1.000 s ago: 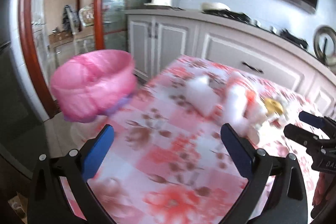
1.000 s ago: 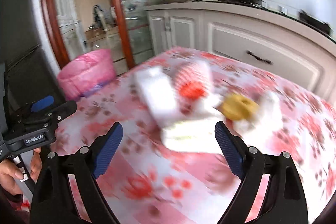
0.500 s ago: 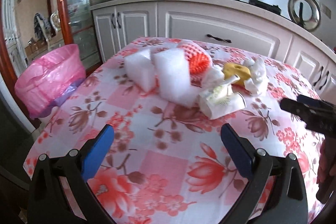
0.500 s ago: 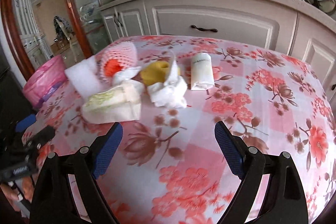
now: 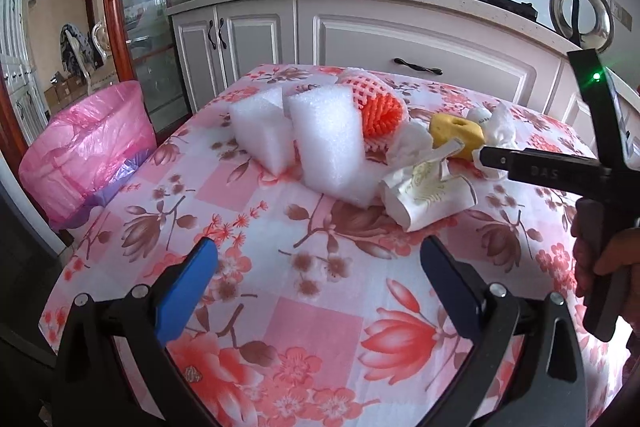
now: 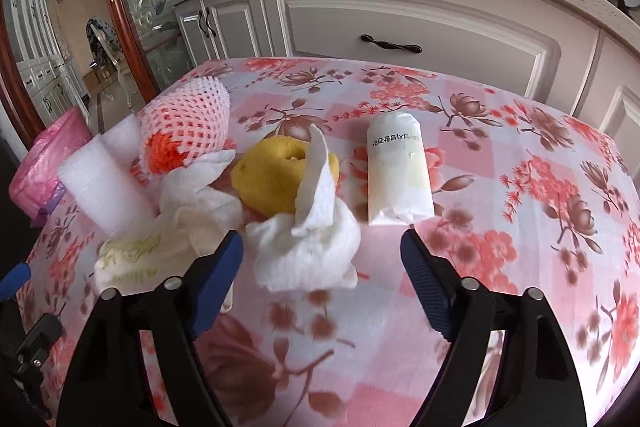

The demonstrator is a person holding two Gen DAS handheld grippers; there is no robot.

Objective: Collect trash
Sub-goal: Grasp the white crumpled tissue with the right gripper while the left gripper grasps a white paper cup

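Trash lies in a heap on the floral tablecloth (image 5: 320, 307): two white foam blocks (image 5: 328, 147), a red-and-white foam fruit net (image 6: 184, 123), a yellow sponge (image 6: 276, 179), crumpled white tissue (image 6: 312, 247), a crushed paper cup (image 5: 428, 195) and a white packet (image 6: 396, 175). My left gripper (image 5: 316, 283) is open and empty, short of the foam blocks. My right gripper (image 6: 322, 263) is open, its jaws on either side of the near edge of the crumpled tissue, not closed on it. A pink-lined bin (image 5: 84, 151) stands left of the table.
White kitchen cabinets (image 5: 400, 39) run behind the table, with appliances on the counter. A wood-framed glass door (image 5: 160, 7) is at the back left. The right gripper's body (image 5: 560, 171) reaches in from the right in the left wrist view.
Both grippers swung from the bin side toward the trash heap. The right gripper has moved closer, so the tissue now sits between its open jaws. The left gripper moved closer to the foam blocks.
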